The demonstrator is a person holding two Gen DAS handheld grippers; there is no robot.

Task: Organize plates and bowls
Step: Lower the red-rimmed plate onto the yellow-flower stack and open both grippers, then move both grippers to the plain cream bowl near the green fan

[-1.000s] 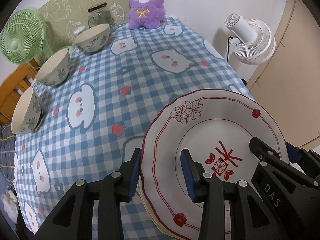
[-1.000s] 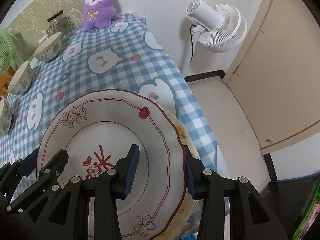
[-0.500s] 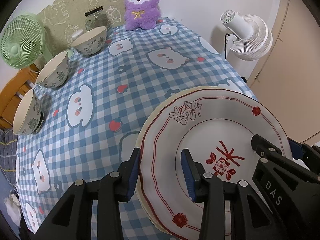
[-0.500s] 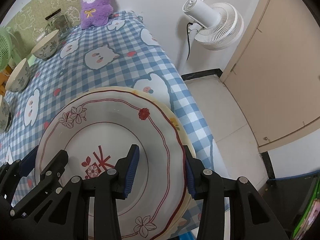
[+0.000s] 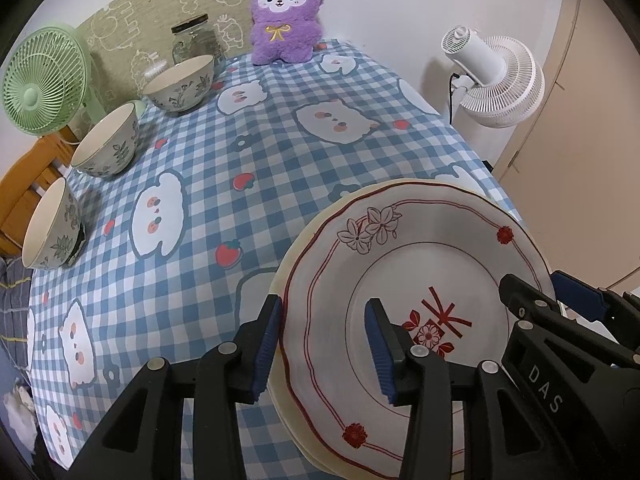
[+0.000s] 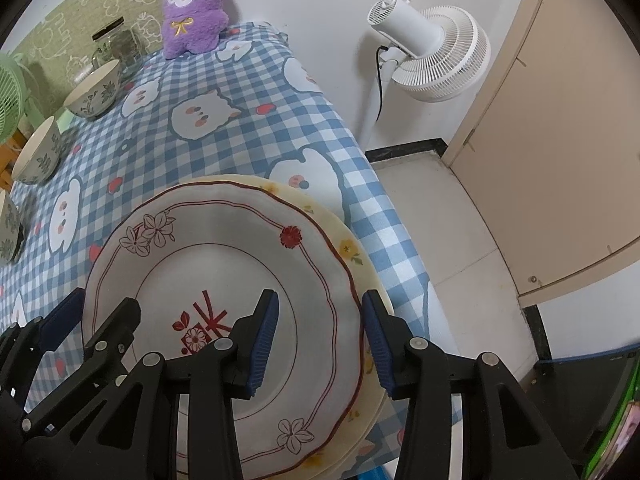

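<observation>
Both claws sit on one plate, and both are spreading right now. My left gripper has the plate's left rim between its blue pads, and my right gripper has the right rim between its pads. I can see gaps at the pads, so nothing is pinched.

Biggest is the table with the blue and white checked cloth. At its near right corner lies the white round plate with red lines and flowers. It rests on top of a cream plate with yellow flowers, which peeks out along the edge.

Along the left edge of the table stand three cream bowls with grey leaf patterns, well apart from the plates. At the far edge sits a purple plush toy.
</observation>
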